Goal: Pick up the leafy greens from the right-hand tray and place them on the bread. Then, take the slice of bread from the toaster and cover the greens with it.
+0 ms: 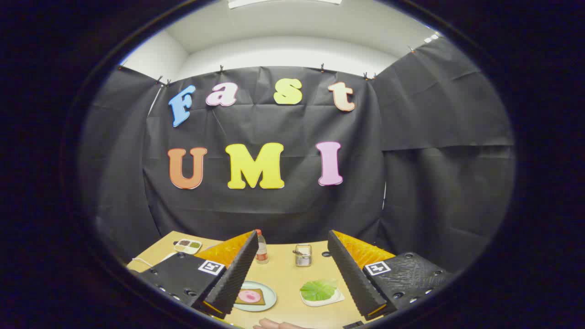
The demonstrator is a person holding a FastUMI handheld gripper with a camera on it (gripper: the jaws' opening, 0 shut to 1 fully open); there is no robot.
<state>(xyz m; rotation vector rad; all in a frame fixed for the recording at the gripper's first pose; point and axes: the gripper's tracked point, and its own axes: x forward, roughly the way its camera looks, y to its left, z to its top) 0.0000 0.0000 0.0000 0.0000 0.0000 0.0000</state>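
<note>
1. The tool was held above the light wooden tabletop, fingers spread wide apart, nothing between them.
2. The flat green leafy greens lay on a small white tray, between the fingers, beside the right one.
3. A brown bread slice with a pink topping rested on a pale green round plate by the left finger.
4. A metal can and a small bottle stood beyond.

So there's one camera, a fisheye riding on the gripper, looking forward along its two spread-apart fingers from a bit above the wooden table. It's aimed pretty level at the booth's back wall, so the tabletop sits low between and past the fingers. The ceiling shows up top, and everything on the table looks small and fairly far.
</note>
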